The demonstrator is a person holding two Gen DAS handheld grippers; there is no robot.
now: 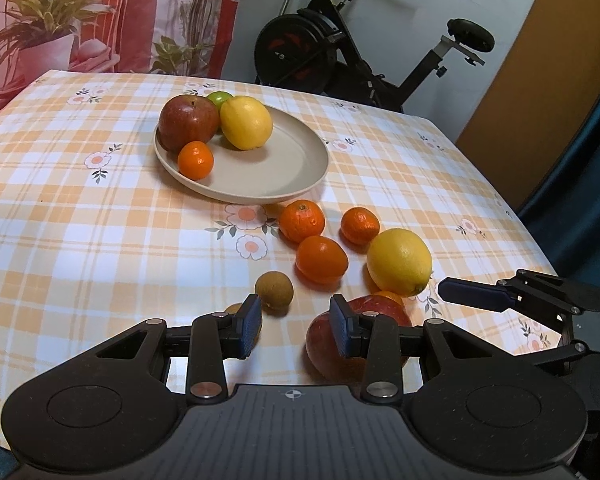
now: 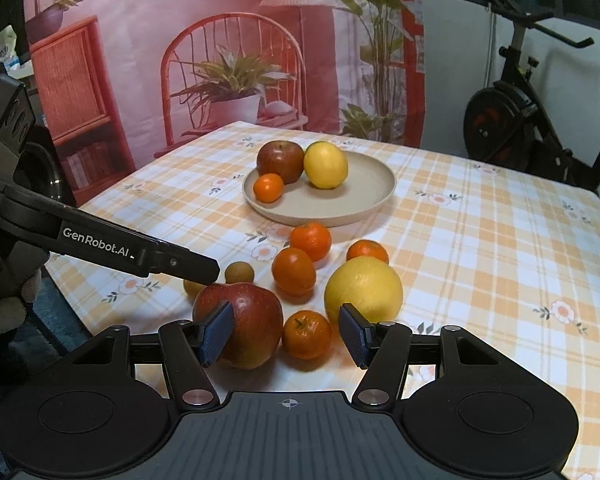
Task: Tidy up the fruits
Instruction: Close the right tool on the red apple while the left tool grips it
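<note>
Fruits (image 2: pixel 294 270) loose beside plate (image 2: pixel 380 200), claws empty.

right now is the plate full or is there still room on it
Partly full. The plate holds an apple, a lemon and a mandarin at one side; its other side is bare.

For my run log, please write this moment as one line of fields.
plate: apple, lemon, mandarin, green fruit | loose on tablecloth: apple, lemon, mandarins | left gripper: open, empty | right gripper: open, empty
</note>
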